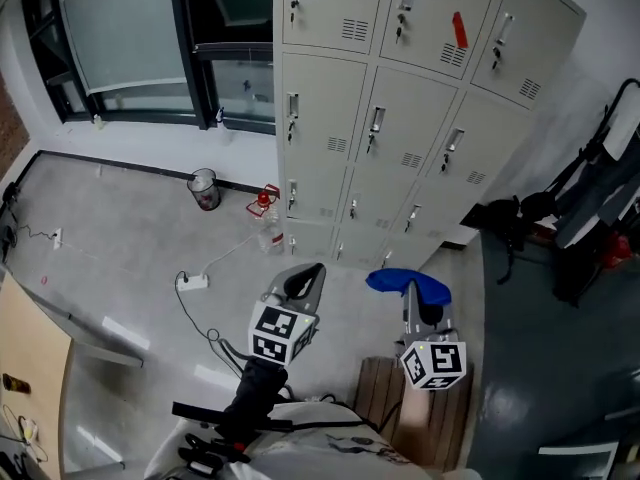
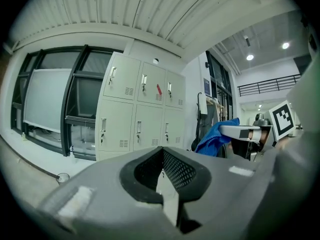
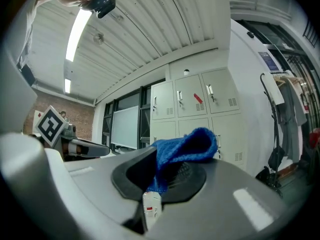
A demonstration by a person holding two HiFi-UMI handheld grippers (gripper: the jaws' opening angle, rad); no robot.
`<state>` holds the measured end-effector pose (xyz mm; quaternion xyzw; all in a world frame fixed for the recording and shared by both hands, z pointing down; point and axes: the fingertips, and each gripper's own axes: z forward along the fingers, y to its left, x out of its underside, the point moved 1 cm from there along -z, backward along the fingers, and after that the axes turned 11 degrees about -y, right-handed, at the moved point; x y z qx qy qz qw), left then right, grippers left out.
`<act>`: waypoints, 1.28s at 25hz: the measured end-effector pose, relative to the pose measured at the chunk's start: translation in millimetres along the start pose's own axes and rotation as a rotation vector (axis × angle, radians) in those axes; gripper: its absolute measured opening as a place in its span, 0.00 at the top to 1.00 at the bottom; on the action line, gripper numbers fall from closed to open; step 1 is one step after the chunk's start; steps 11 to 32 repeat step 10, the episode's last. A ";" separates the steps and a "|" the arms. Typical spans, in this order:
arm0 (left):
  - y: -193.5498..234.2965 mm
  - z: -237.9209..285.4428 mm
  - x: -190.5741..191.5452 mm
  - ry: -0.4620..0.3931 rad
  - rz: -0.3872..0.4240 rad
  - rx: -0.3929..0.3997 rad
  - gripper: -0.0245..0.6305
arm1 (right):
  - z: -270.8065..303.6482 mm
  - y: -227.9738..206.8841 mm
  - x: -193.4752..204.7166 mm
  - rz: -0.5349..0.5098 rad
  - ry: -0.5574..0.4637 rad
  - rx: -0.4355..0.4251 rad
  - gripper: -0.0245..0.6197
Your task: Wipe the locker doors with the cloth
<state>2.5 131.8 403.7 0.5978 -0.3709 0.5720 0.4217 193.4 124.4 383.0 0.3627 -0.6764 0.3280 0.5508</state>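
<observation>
Standing back from the lockers (image 1: 400,118); open floor lies between them and both grippers.

Right gripper (image 1: 410,296): jaws closed on the blue cloth (image 1: 408,284). The right gripper view shows the cloth (image 3: 185,146) pinched low between the pads, with its bulk folded up and over the tip. Likely reason: a pinch at one edge leaves a loose, padded face forward, so fabric rather than jaw would meet a door.

Left gripper (image 1: 305,273): jaws drawn together, nothing between them, as its own view shows. It is held level beside the right one and a little apart. Judged idle, as wiping needs only the cloth hand.

Both grippers point toward the lockers, whose doors fill the middle of each gripper view. All doors appear closed. One upper door carries a red tag (image 1: 459,29).

The cloth is well apart from any door, with no contact. Judgement: wiping not begun; approach comes first.

Risk: with so shallow a pinch, the cloth may slip out under pressure.
</observation>
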 end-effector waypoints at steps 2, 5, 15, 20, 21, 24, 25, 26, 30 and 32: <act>2.6 2.9 -3.9 0.001 -0.001 0.016 0.96 | 4.2 4.8 -7.5 -0.020 -0.013 -0.010 0.93; 3.3 10.1 -14.0 -0.026 0.017 0.043 0.96 | 9.9 2.9 -13.3 -0.025 -0.022 0.000 0.93; 7.6 15.8 -25.3 -0.049 0.015 0.055 0.96 | 18.0 -0.7 -18.5 -0.022 -0.040 0.010 0.93; 7.6 15.8 -25.3 -0.049 0.015 0.055 0.96 | 18.0 -0.7 -18.5 -0.022 -0.040 0.010 0.93; 7.6 15.8 -25.3 -0.049 0.015 0.055 0.96 | 18.0 -0.7 -18.5 -0.022 -0.040 0.010 0.93; 7.6 15.8 -25.3 -0.049 0.015 0.055 0.96 | 18.0 -0.7 -18.5 -0.022 -0.040 0.010 0.93; 7.6 15.8 -25.3 -0.049 0.015 0.055 0.96 | 18.0 -0.7 -18.5 -0.022 -0.040 0.010 0.93; 7.6 15.8 -25.3 -0.049 0.015 0.055 0.96 | 18.0 -0.7 -18.5 -0.022 -0.040 0.010 0.93; 7.6 15.8 -25.3 -0.049 0.015 0.055 0.96 | 18.0 -0.7 -18.5 -0.022 -0.040 0.010 0.93; 7.6 15.8 -25.3 -0.049 0.015 0.055 0.96 | 18.0 -0.7 -18.5 -0.022 -0.040 0.010 0.93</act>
